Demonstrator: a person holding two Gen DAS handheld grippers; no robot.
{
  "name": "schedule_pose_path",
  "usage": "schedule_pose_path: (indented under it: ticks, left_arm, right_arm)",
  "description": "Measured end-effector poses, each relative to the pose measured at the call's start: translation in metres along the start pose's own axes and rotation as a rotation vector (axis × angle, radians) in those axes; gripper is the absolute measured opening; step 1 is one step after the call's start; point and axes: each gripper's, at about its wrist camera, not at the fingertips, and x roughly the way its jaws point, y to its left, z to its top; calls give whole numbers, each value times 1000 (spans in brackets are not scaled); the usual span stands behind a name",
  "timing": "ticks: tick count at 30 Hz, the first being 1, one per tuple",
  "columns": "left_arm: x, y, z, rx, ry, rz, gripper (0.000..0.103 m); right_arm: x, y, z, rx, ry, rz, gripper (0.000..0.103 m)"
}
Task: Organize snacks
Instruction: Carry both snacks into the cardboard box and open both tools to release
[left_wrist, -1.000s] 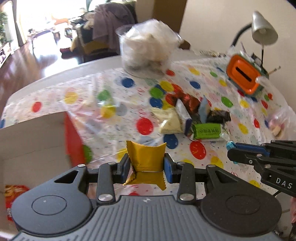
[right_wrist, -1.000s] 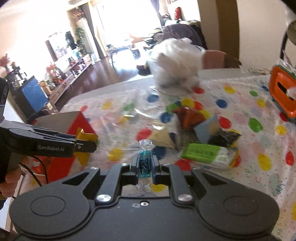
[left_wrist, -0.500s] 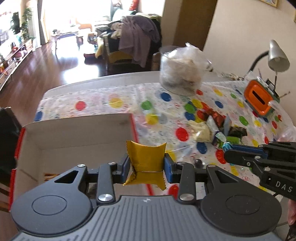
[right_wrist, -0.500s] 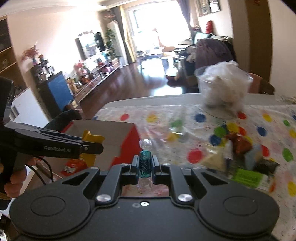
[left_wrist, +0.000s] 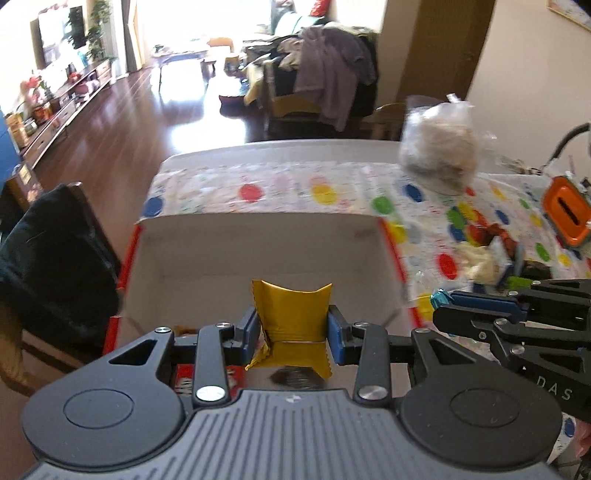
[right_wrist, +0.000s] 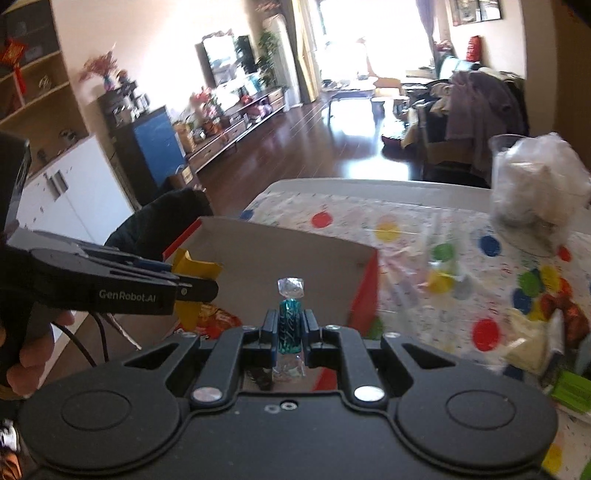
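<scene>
- Compared with a second ago, the left gripper (left_wrist: 291, 330) has swung from above the dotted tablecloth (left_wrist: 284, 192) to above the open cardboard box (left_wrist: 258, 243); the box's pale interior now fills the middle of the left wrist view, where before only a corner of it showed.
- The right gripper (right_wrist: 290, 330) has followed, and the box (right_wrist: 280, 251) now sits straight ahead of it rather than off to its left.
- The left jaws are clenched on a gold snack packet (left_wrist: 291, 314), just as before; the packet stands upright between the blue pads (left_wrist: 334, 328), its notched top edge pointing up.
- The right jaws grasp a teal wrapped candy (right_wrist: 290, 325), its long axis vertical and a clear twisted end uppermost.
- "GenRobot.AI" is printed on the left gripper's (right_wrist: 195, 286) side in the right wrist view; "DAS" shows on the right gripper's (left_wrist: 443, 301) body in the left wrist view.
- A red snack bag (right_wrist: 216, 319) lies on the box floor; its print is too blurred to read.
- The remaining snack pile (left_wrist: 495, 254) lies on the cloth to the right of the box.
</scene>
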Motion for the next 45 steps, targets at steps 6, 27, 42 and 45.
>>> schedule_pose_path:
  ticks: [6,27,42,45]
  left_arm:
    - [23,35,-1,-30,53,46,37]
    - [80,42,6,44,226,89,38]
    - [66,42,3,22,192,77,61]
    - [58,43,0,8,171,71,61]
  right_arm:
    - [35,20,4,-31,56,0,12]
    - [112,39,-2,-51,251,25,12]
    - [72,32,-6,-54,207,81,14]
    - [61,31,-4,-49,184,85,15]
